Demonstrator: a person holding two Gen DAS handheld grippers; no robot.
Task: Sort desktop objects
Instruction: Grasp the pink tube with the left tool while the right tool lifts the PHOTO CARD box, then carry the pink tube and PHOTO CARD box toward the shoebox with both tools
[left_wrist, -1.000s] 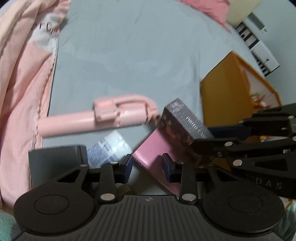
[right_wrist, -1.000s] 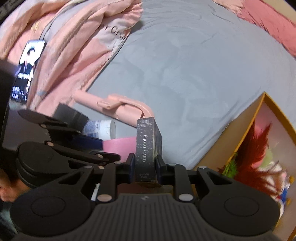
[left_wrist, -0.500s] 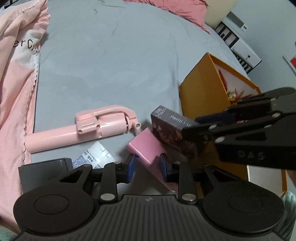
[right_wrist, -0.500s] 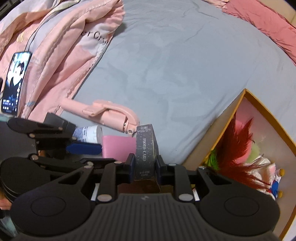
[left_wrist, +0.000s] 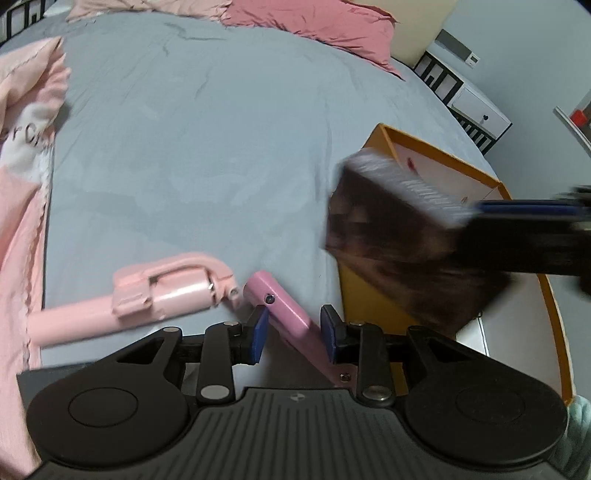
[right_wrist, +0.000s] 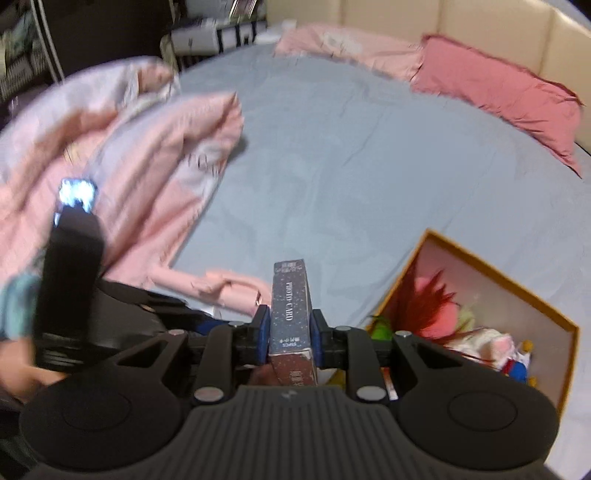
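The right gripper (right_wrist: 287, 334), clamped on the dark card box (right_wrist: 291, 314), has lifted it off the bed (left_wrist: 221, 147) toward the orange box (left_wrist: 373, 306), while the left gripper (left_wrist: 291, 334), jaws slightly widening, straddles the pink case (left_wrist: 284, 306) without pressing it.

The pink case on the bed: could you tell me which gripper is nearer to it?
Left. The left gripper straddles the pink case; the right gripper holds the photo card box over by the orange box.
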